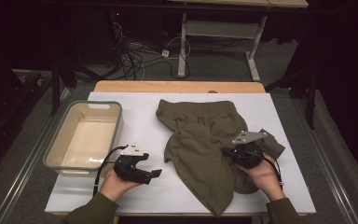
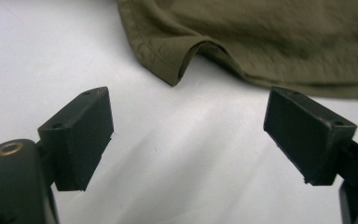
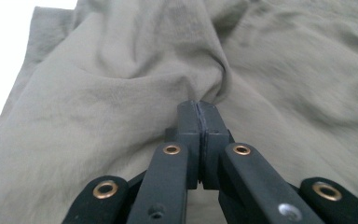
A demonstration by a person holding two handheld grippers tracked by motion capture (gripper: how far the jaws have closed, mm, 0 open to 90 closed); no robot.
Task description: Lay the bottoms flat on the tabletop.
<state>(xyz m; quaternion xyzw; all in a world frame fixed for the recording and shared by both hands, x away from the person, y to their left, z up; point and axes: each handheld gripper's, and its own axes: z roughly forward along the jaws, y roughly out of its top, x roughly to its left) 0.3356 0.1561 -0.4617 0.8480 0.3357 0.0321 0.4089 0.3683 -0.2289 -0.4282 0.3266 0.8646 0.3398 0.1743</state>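
Olive green shorts (image 1: 200,135) lie crumpled across the middle and right of the white table (image 1: 140,121). My right gripper (image 1: 230,154) rests on their right side, and in the right gripper view it (image 3: 199,109) is shut on a gathered fold of the shorts (image 3: 121,93), with creases running out from the pinch. My left gripper (image 1: 154,173) sits on bare table to the left of the shorts, held in a hand. In the left gripper view it (image 2: 189,135) stands open with nothing between its pads, and the hem of the shorts (image 2: 270,42) lies just beyond them.
A beige plastic bin (image 1: 58,140) with nothing in it stands at the table's left edge. Beyond the far edge of the table are a wooden strip (image 1: 177,87), cables on the floor (image 1: 135,58) and a desk frame (image 1: 223,32).
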